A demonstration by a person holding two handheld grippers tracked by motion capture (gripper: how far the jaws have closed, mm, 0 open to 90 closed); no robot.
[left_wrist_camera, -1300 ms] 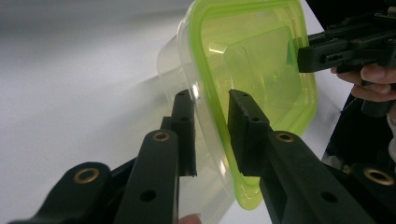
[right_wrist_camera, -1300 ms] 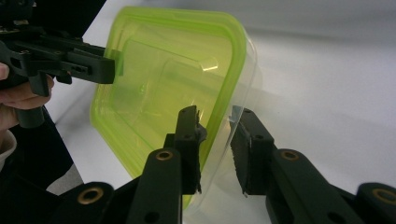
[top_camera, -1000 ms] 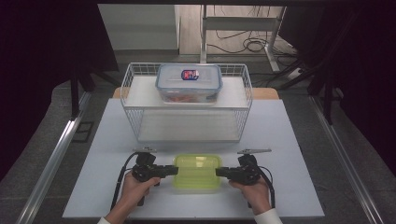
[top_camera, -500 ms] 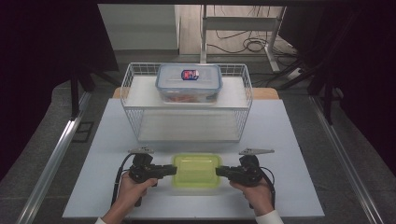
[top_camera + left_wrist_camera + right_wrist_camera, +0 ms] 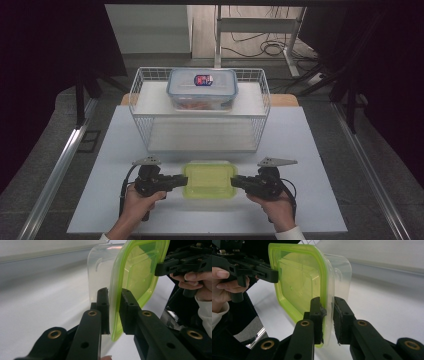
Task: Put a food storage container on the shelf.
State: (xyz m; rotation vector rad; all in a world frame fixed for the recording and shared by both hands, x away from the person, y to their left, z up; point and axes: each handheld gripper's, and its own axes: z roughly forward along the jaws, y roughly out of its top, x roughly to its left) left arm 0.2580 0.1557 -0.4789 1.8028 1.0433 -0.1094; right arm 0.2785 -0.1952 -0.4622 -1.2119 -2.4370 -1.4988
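The left gripper (image 5: 112, 312) has its fingers (image 5: 103, 307) clamped on the rim of the green-lidded container (image 5: 209, 178), one finger on the clear wall, the other on the lid edge. The right gripper (image 5: 327, 315) grips the opposite rim the same way, its fingers (image 5: 315, 312) pinching lid and wall together. In the high view the left gripper (image 5: 184, 181) enters the container from 9 o'clock and the right gripper (image 5: 235, 182) from 3 o'clock, both held roughly level and pointing at each other. The left hand (image 5: 140, 202) and right hand (image 5: 272, 207) wrap the grips from below, forearms coming up from 6 o'clock. The container sits level between the grippers, at the near middle of the white surface (image 5: 320, 150). At 12 o'clock from it stands a white wire basket (image 5: 142, 107), well apart, carrying a second container with a blue-rimmed lid (image 5: 201, 89) on top.
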